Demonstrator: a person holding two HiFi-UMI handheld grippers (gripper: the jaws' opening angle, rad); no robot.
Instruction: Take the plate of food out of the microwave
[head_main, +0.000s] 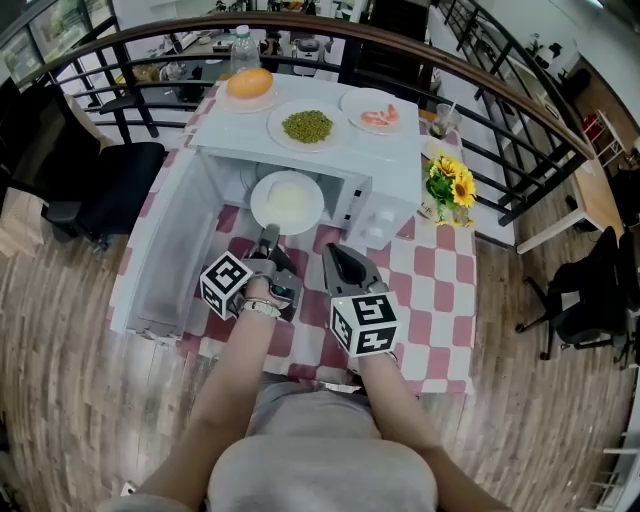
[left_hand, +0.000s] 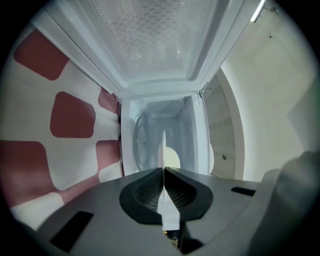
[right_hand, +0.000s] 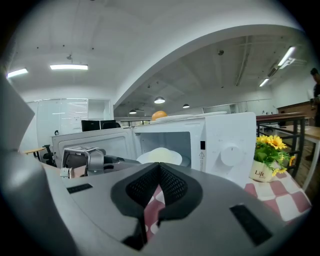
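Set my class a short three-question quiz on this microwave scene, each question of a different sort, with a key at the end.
1. True or false: the microwave door is shut.
2. Which gripper is clamped on the rim of the plate of white food? A) left gripper B) right gripper C) neither
3. Fill in: ___ plates stand on top of the microwave.

Key
1. False: the door hangs open.
2. A. The right gripper is shut on nothing.
3. Three: one with green peas, one with pink food, one with an orange round thing.
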